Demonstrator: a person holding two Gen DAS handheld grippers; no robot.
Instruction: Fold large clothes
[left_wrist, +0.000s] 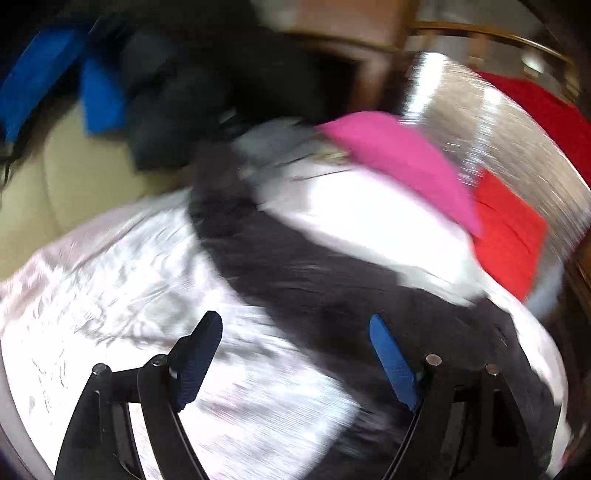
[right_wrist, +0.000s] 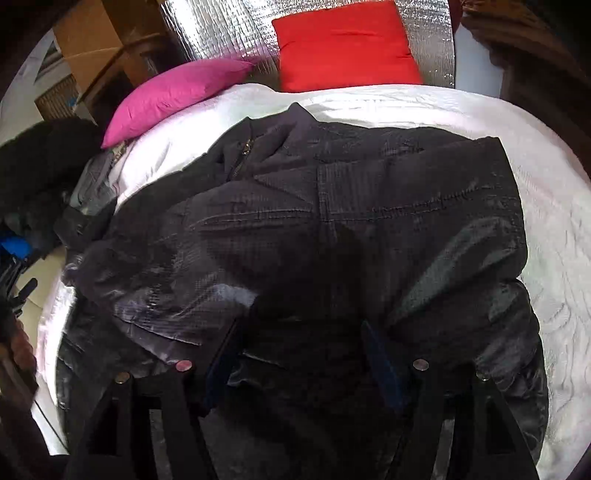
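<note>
Jacket (right_wrist: 332, 221) fills mid-frame on the bed (right_wrist: 554, 221), half folded; both my fingers (left_wrist: 391, 362) (right_wrist: 380, 362) spread, gripping nothing; next, pinch a hem.

A bed (right_wrist: 535, 155) covered by a white sheet (left_wrist: 92, 295) is seen ahead of each tool. A black jacket (right_wrist: 332, 229) is spread across it. Beyond the jacket, a pink pillow (right_wrist: 173, 96) and a red pillow (right_wrist: 347, 51) are propped at the bed's far edge.

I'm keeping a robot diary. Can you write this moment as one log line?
step: folding | black jacket: spread on white sheet | left tongs: open, empty | right tongs: open over jacket
</note>
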